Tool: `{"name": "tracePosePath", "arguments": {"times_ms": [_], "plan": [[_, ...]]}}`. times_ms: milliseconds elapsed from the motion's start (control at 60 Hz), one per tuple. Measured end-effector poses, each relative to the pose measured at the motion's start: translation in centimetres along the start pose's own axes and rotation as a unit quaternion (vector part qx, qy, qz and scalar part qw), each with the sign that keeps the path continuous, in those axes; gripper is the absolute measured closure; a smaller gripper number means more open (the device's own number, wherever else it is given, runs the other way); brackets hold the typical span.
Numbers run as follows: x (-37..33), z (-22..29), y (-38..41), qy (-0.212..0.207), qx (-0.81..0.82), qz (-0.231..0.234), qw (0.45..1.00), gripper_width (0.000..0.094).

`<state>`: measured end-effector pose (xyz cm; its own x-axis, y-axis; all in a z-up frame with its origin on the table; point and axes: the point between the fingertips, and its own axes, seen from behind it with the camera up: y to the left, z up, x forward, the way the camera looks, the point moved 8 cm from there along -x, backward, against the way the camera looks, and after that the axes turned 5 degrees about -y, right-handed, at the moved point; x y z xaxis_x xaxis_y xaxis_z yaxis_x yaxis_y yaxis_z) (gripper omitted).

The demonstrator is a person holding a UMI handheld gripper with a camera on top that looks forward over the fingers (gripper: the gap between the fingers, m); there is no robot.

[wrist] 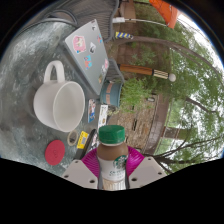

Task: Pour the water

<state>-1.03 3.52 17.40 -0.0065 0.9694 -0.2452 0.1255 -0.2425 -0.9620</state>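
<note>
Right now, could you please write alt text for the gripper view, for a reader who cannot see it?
The gripper holds a bottle with a green cap between its fingers. Beyond it, on a round table, stand a white mug and a laptop covered in stickers.

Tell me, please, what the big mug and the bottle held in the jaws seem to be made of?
The mug looks like glazed white ceramic: thick wall, soft gloss. The bottle, pressed between both jaws, seems glass or clear plastic, with a brown drink visible through it, a printed label, and a matte green cap, probably plastic.
</note>
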Motion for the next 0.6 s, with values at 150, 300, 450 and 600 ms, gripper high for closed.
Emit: {"name": "tracePosePath", "arguments": {"times_ms": [150, 300, 450, 600], "plan": [[1.2, 1.1, 1.0, 0.028, -0.205, 0.035, 0.978, 0.0633], [1.4, 2.3, 0.4, 0.026, -0.323, 0.049, 0.945, 0.0625], [0.3, 2.1, 0.3, 0.027, -0.339, 0.062, 0.938, 0.0627], [1.2, 1.8, 0.2, 0.018, -0.293, 0.057, 0.954, 0.0626]]}}
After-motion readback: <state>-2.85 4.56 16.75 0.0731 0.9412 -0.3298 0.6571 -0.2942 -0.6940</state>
